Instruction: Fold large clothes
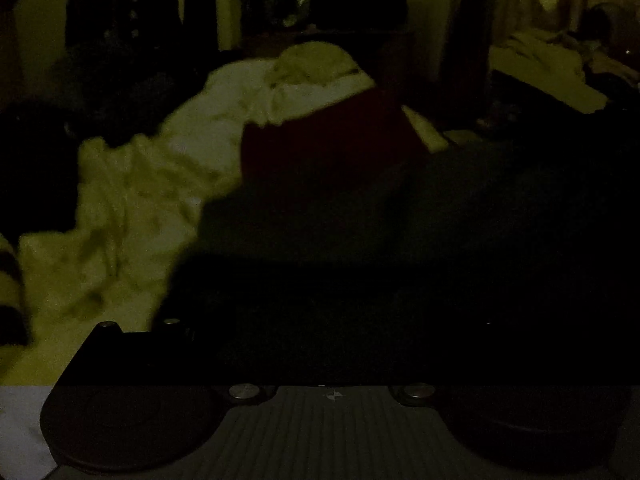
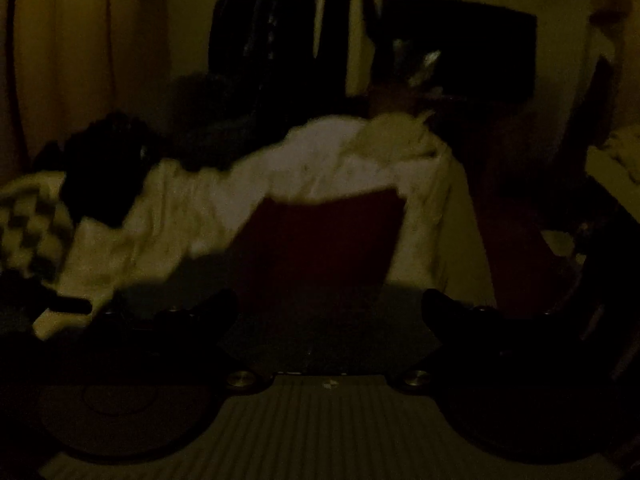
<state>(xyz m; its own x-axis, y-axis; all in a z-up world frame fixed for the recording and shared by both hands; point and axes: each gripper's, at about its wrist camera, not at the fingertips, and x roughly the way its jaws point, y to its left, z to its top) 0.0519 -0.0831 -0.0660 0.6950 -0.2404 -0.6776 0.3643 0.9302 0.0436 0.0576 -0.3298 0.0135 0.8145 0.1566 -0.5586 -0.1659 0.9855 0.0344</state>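
Observation:
The room is very dark. A large dark garment (image 1: 400, 248) lies spread in front of my left gripper and fills the lower half of the left wrist view; the left fingers are lost in the dark against it. A dark red folded cloth (image 1: 328, 140) lies beyond it and shows in the right wrist view (image 2: 328, 240) too. My right gripper (image 2: 330, 312) is open, its two dark fingers (image 2: 212, 308) wide apart just above the near edge of the dark garment (image 2: 328, 332).
A rumpled white sheet or pile of pale clothes (image 1: 160, 184) covers the bed on the left and behind the red cloth (image 2: 320, 160). A checkered cloth (image 2: 28, 224) lies at far left. Dark hanging clothes (image 2: 280, 40) are at the back.

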